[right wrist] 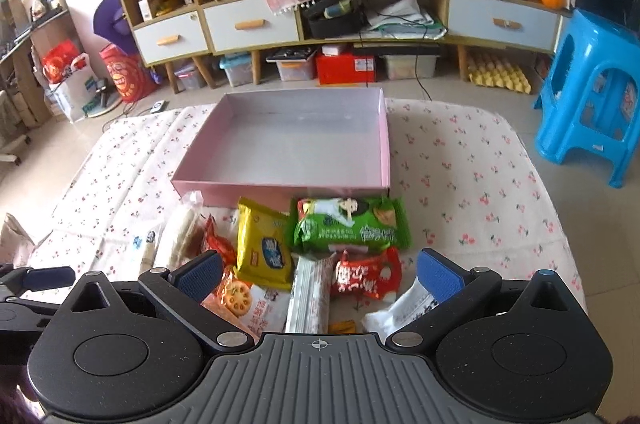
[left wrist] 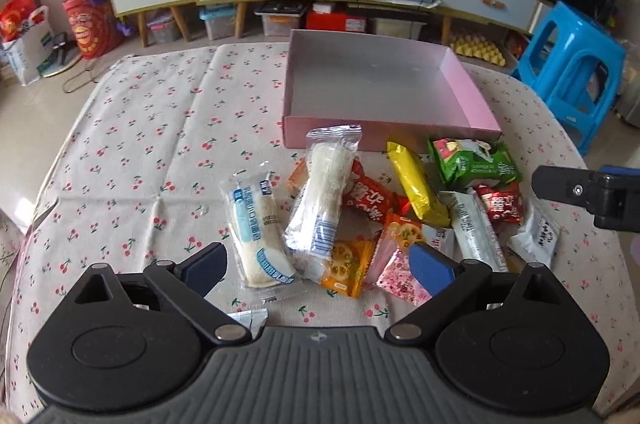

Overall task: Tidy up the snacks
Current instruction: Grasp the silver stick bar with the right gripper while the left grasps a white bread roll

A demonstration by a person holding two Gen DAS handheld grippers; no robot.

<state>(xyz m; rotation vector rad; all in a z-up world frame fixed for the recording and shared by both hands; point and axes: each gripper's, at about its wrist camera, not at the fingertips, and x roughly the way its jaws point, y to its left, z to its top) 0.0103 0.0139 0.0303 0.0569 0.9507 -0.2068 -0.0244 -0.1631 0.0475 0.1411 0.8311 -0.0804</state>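
Observation:
A shallow pink box sits empty on the cherry-print cloth, and several snack packs lie in a heap just in front of it. Among them are a green pack, a yellow pack, a red pack, a white bread pack and a clear noodle-like pack. My left gripper hovers open over the near left of the heap. My right gripper stands open over the near right of the heap, nothing between its fingers. The right gripper also shows at the left wrist view's right edge.
The table is covered by a cherry-print cloth. A blue plastic stool stands off the table's right side. Cabinets with drawers, storage bins and bags line the far wall.

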